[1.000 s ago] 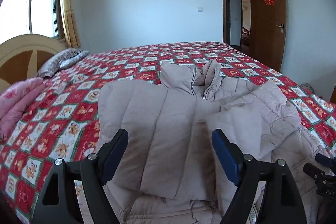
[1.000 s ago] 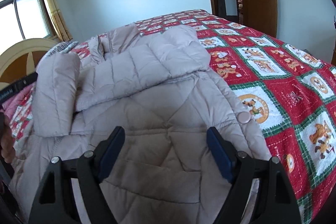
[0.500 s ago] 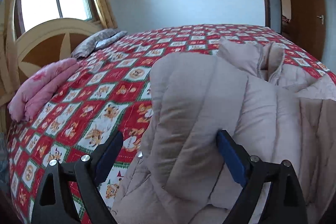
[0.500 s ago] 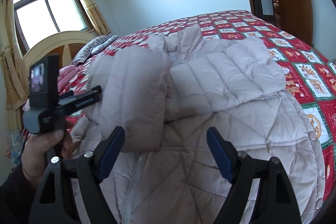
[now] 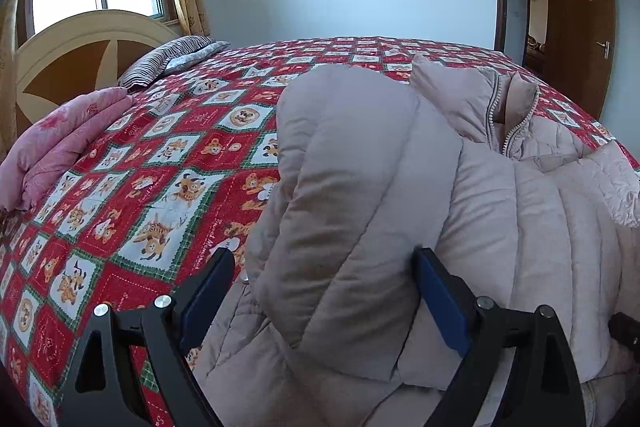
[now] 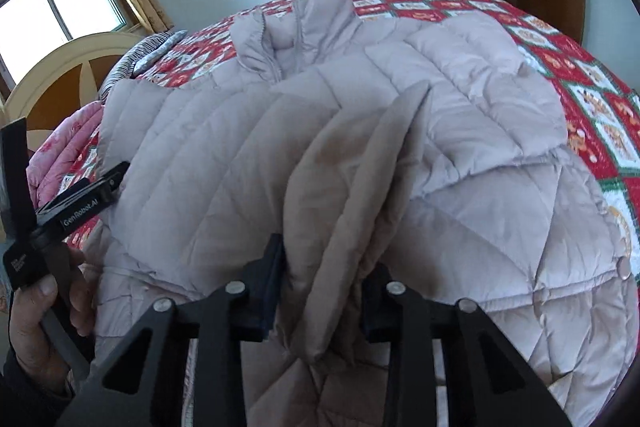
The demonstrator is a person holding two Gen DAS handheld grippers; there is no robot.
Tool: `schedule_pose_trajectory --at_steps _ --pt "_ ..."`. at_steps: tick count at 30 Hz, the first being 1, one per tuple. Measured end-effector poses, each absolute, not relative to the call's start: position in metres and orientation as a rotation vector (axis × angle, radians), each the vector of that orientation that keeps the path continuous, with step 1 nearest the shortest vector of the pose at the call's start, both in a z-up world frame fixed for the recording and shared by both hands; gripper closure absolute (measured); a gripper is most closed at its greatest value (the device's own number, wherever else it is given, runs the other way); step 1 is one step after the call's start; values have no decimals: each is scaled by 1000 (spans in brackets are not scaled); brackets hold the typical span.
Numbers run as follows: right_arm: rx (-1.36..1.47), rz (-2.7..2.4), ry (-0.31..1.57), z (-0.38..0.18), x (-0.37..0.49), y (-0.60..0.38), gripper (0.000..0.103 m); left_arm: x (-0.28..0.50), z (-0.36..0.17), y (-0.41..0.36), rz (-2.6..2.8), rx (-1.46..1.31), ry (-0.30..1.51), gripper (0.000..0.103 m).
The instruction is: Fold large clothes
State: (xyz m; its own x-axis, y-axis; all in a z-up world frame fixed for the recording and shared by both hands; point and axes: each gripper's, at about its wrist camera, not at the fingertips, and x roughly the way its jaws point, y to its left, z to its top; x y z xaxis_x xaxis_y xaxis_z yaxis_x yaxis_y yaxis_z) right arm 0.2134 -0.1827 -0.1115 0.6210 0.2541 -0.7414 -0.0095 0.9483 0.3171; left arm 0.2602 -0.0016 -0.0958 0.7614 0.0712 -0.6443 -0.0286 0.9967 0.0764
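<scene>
On the bed's red patterned quilt (image 5: pixel 168 155), a beige padded coat (image 5: pixel 520 227) is lying spread out, its collar pointing toward the far wall. At its left edge the left gripper (image 5: pixel 324 291) is hovering with jaws standing wide around a folded-over sleeve (image 5: pixel 352 187), not pressing it. Further right, the right gripper (image 6: pixel 326 291) is closing its jaws on a bunched fold (image 6: pixel 344 211) of the coat.

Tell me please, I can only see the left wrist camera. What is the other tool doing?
Observer: The right tool has its jaws closing, with a bunched fold of the down jacket between them.
Operator: Can you see who holds my tool?
Observer: Yes, a hand grips the handle of the left tool, at the left edge of the right wrist view.
</scene>
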Motion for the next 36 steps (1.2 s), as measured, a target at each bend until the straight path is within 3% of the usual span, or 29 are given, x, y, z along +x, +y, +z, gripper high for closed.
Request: schedule_pose_trajectory --at_steps 3,5,8,11,17,21,26,28,36 --pt "258 143 889 -109 206 -182 86 259 -94 -8 41 87 707 12" --pt "230 125 883 -104 199 -182 87 255 -86 -10 33 94 694 12" --pt "207 116 891 -103 194 -185 87 251 -64 -7 21 61 658 12" --pt "210 64 856 -92 187 -191 76 255 -39 -4 -13 -1 617 12" --pt "173 30 715 -54 182 -182 75 298 -37 -8 -75 -42 618 12" --pt "144 -7 680 -43 189 -177 43 333 -82 -9 -44 -7 760 12" --pt "156 23 687 -48 195 -175 44 332 -114 -15 -58 23 773 12" --pt "137 63 731 -58 205 -167 60 332 -116 -17 -53 27 779 10" --pt "114 89 863 -109 235 -159 62 332 -123 -12 -62 -15 790 7"
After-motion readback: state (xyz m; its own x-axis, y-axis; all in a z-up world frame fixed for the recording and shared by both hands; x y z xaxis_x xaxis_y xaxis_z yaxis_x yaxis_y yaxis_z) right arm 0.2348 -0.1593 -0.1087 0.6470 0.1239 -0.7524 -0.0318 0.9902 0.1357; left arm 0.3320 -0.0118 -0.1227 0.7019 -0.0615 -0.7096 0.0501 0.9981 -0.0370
